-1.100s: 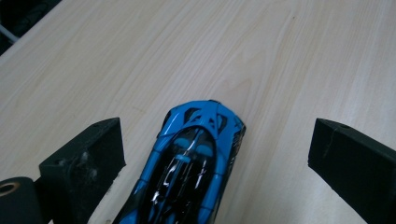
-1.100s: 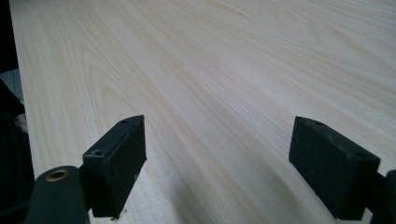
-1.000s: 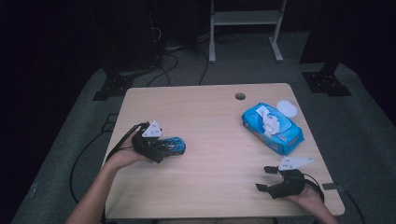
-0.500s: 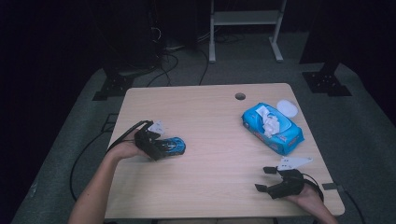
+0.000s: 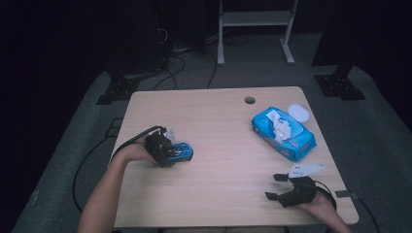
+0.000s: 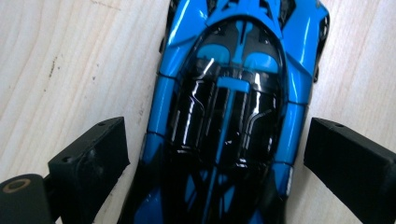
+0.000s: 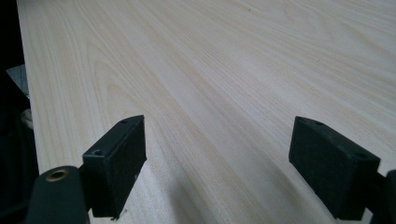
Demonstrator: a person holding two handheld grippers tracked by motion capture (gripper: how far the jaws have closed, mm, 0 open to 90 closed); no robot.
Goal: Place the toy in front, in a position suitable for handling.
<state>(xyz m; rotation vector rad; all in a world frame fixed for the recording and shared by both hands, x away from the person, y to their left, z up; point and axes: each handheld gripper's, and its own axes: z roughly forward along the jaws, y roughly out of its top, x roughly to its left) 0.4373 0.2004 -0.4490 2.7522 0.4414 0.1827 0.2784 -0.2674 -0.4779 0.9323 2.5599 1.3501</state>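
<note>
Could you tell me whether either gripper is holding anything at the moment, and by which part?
Nothing is held. The left gripper straddles the blue toy car, fingers apart from its sides. The right gripper is open over the table.

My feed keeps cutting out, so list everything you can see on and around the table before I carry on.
toy car: one, blue and black, left part of the table, between the left gripper's jaws
wipes pack: one, blue, open, right part of the table
lid: one, white, round, beside the pack
table: one, light wood, hole near the far edge
frame: one, white, on the floor behind
left gripper: black, open, jaws astride the car
right gripper: black, open, over bare table near the right corner
</note>
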